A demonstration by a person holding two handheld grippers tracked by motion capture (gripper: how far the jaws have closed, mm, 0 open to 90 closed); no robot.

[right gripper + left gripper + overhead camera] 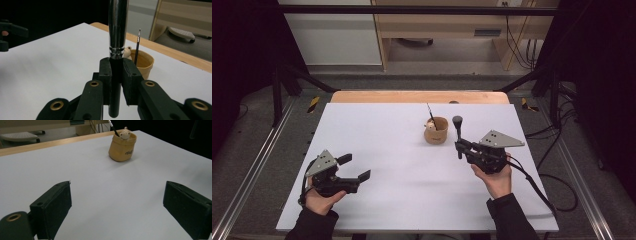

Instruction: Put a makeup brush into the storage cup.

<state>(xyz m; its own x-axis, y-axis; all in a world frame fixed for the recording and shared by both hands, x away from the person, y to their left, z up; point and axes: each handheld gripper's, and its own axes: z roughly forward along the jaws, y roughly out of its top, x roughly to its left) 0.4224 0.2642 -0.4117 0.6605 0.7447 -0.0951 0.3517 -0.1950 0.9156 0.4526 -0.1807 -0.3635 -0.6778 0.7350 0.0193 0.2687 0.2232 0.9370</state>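
Carefully now: the right gripper (460, 145) clamps a makeup brush (117, 37) upright by its black handle, with the tan holder cup (435, 131) just beyond it. Keep the brush vertical and centre it over the rim before lowering. The left gripper (357, 167) rests wide open, well apart.

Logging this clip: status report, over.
Right gripper shut on makeup brush, held upright. Left gripper open, empty. Tan cup beside brush, thin brush inside; nothing between.

The left gripper (353, 167) rests low at the near left with jaws wide apart; the right gripper (459, 145) is raised, jaws closed tight
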